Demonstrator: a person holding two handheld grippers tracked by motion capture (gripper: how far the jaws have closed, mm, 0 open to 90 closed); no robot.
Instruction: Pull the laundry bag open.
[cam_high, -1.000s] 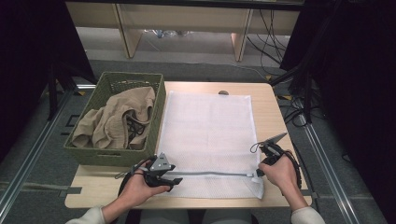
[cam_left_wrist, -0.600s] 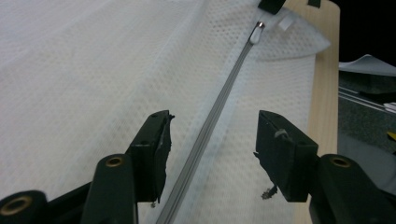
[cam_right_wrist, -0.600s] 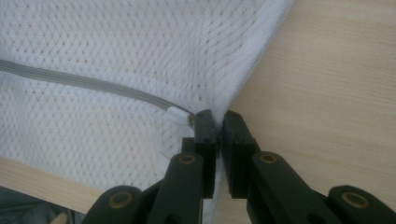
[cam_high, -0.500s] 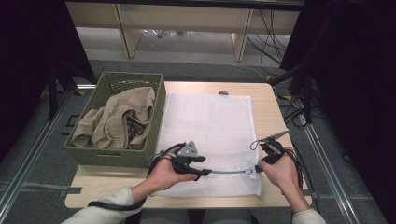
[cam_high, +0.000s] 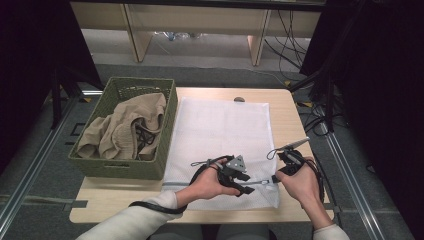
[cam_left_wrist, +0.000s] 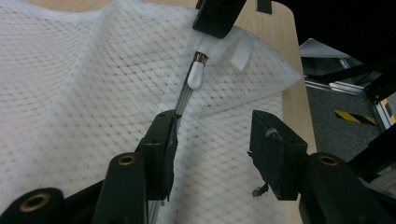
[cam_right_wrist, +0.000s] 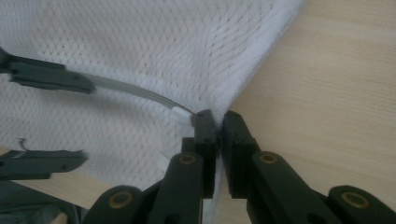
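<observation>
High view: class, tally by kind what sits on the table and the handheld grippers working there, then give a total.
White mesh laundry bag: 1
Green basket: 1
Handheld grippers: 2, left gripper, right gripper
Total: 4

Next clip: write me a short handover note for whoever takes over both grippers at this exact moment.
Right gripper: shut on the near corner of the white mesh laundry bag, by the zipper's end, holding it taut.
Left gripper: jaws have just been closing and are still apart, straddling the zipper track. One of its fingers lies along the track; the white zipper pull sits just ahead, not gripped.
Things: the bag lies flat on the table; the beige clothes are in the green basket beside it.
Done: corner pinned, left gripper brought to the zipper.
Left: probably grip the pull and work the zipper.
</observation>
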